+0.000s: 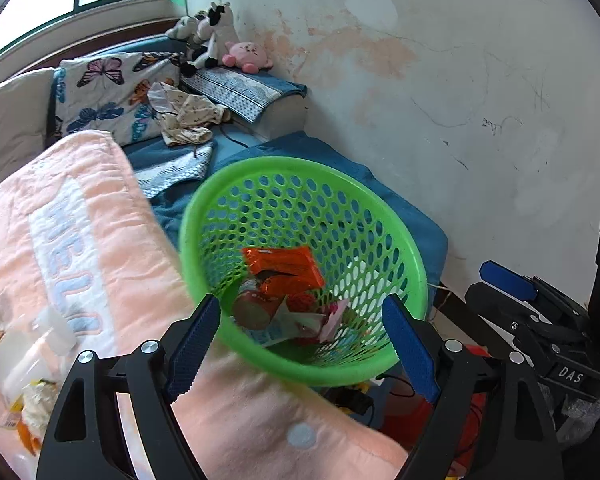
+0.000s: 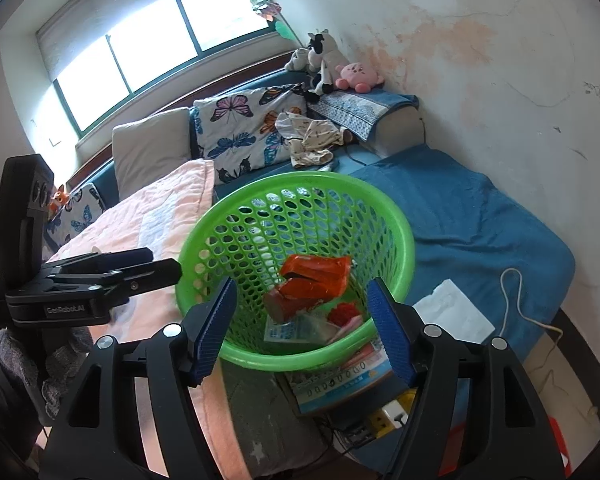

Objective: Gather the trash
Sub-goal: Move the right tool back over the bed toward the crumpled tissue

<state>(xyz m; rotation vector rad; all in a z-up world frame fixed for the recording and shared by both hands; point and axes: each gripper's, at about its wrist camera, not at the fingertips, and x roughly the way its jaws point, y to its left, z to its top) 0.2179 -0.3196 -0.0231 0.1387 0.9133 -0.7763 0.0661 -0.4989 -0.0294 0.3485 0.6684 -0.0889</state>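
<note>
The basket [image 2: 296,268] is sitting directly ahead of both grippers, between each pair of fingers, on the bed beside the folded blanket [image 1: 72,248]. From the left gripper [image 1: 300,344] the blanket is lying to the left, and the right gripper [image 1: 512,280] is showing off to the right. From the right gripper [image 2: 300,320] the left gripper [image 2: 140,260] is showing to the left. Inside the basket a wrapper [image 2: 320,274] is lying on top of other trash, possibly a small can among it. Behind the basket, pillows [image 2: 244,128] are leaning at the bed's head, with plush toys [image 2: 332,64] further back against the wall. A paper sheet [image 2: 456,312] is lying to the right of the basket.
</note>
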